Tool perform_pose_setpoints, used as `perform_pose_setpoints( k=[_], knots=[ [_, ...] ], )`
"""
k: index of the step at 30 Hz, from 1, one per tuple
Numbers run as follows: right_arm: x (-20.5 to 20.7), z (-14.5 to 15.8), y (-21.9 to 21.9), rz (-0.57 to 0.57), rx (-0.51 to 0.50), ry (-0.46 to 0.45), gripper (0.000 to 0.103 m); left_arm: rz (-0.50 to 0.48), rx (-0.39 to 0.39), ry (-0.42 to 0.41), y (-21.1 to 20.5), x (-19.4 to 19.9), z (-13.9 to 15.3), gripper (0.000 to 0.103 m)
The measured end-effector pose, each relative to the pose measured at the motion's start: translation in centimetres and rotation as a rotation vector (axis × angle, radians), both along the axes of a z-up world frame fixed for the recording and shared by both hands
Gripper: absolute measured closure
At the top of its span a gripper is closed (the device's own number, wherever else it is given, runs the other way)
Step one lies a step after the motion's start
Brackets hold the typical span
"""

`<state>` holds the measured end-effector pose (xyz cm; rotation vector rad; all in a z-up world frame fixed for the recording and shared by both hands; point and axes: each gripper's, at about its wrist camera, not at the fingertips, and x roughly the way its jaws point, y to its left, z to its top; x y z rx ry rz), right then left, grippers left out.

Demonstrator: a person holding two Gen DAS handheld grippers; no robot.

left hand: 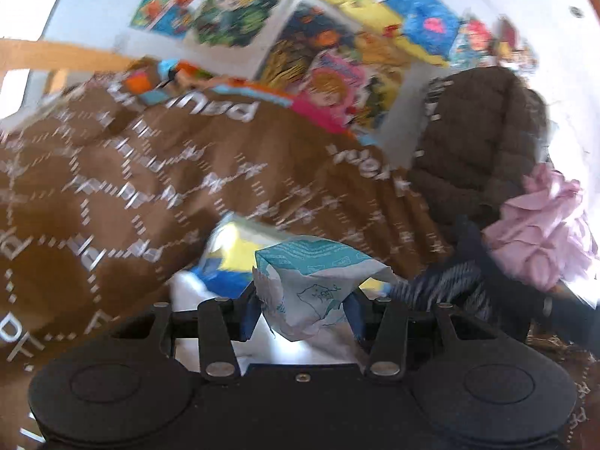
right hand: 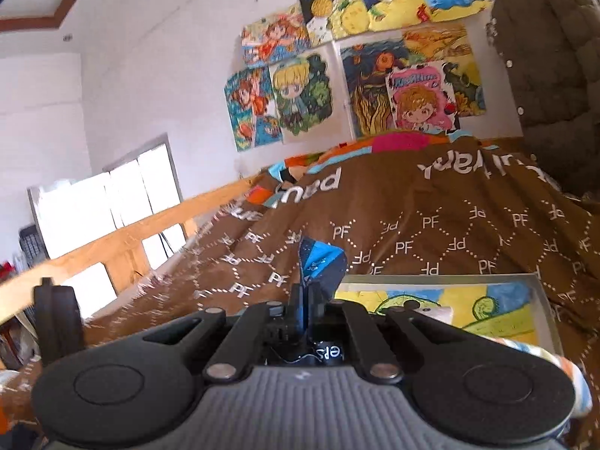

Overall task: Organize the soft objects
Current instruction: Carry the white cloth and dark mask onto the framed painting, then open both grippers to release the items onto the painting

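Jaws of the left gripper point(left hand: 304, 309) clamp a crumpled white-and-teal cloth point(left hand: 315, 281) while the right gripper point(right hand: 305, 296) pinches a blue fabric scrap point(right hand: 321, 262), both lifted above the brown bedspread point(right hand: 431, 232), likely for sorting

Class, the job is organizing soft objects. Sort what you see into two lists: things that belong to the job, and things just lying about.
Job:
left gripper holding white-and-teal cloth
right gripper pinching dark blue cloth
pink garment

Lying about:
wall drawings
framed picture
brown bedspread
wooden rail
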<state>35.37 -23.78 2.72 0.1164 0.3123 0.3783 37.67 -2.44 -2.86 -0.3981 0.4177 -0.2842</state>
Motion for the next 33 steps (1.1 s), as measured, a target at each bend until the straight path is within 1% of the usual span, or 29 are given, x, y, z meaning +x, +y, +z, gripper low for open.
perform_pose_setpoints(
  k=[2, 4, 7, 10, 12, 14, 17, 21, 23, 26, 27, 28, 30, 32, 33],
  knots=[
    [1.5, -0.6, 0.8, -0.012, -0.024, 0.012, 0.101, 0.006, 0.000, 0.036, 0.6, 0.9, -0.9, 0.054],
    [2.7, -1.1, 1.3, -0.032, -0.040, 0.025, 0.101, 0.003, -0.004, 0.048, 1.1, 1.6, -1.5, 0.054],
    [3.8, -2.1, 1.9, -0.064, -0.045, 0.059, 0.101, -0.025, 0.023, 0.061, 1.3, 2.1, -2.2, 0.052],
    [4.4, -3.2, 2.0, -0.079, -0.052, 0.097, 0.100, -0.061, 0.048, 0.098, 1.2, 2.7, -3.0, 0.049],
    [4.7, -4.1, 2.1, -0.076, -0.070, 0.138, 0.100, -0.061, 0.059, 0.104, 1.4, 3.0, -3.5, 0.049],
    [4.9, -4.8, 2.2, -0.073, -0.088, 0.170, 0.100, -0.063, 0.054, 0.106, 1.7, 3.1, -4.1, 0.049],
    [5.2, -5.6, 2.3, -0.079, -0.093, 0.209, 0.100, -0.071, 0.059, 0.098, 1.6, 3.2, -4.5, 0.049],
    [4.9, -5.8, 2.2, -0.079, -0.088, 0.215, 0.096, -0.078, 0.079, 0.092, 1.2, 3.3, -4.7, 0.049],
    [4.8, -5.5, 2.1, -0.086, -0.082, 0.213, 0.095, -0.078, 0.067, 0.090, 1.3, 3.3, -4.7, 0.045],
    [4.4, -5.0, 2.0, -0.092, -0.075, 0.208, 0.089, -0.080, 0.052, 0.086, 1.4, 3.2, -4.5, 0.041],
    [4.2, -4.8, 1.9, -0.099, -0.076, 0.201, 0.083, -0.081, 0.054, 0.086, 1.3, 3.1, -4.5, 0.039],
    [4.0, -4.5, 1.8, -0.104, -0.074, 0.193, 0.077, -0.080, 0.057, 0.086, 1.3, 3.0, -4.4, 0.036],
    [3.6, -4.1, 1.4, -0.118, -0.064, 0.183, 0.072, -0.079, 0.073, 0.083, 1.1, 2.8, -4.2, 0.031],
    [3.2, -3.6, 1.1, -0.133, -0.062, 0.173, 0.068, -0.083, 0.094, 0.079, 0.9, 2.5, -3.9, 0.023],
    [2.9, -3.3, 0.9, -0.139, -0.062, 0.166, 0.063, -0.084, 0.102, 0.079, 0.8, 2.3, -3.7, 0.022]
  ],
)
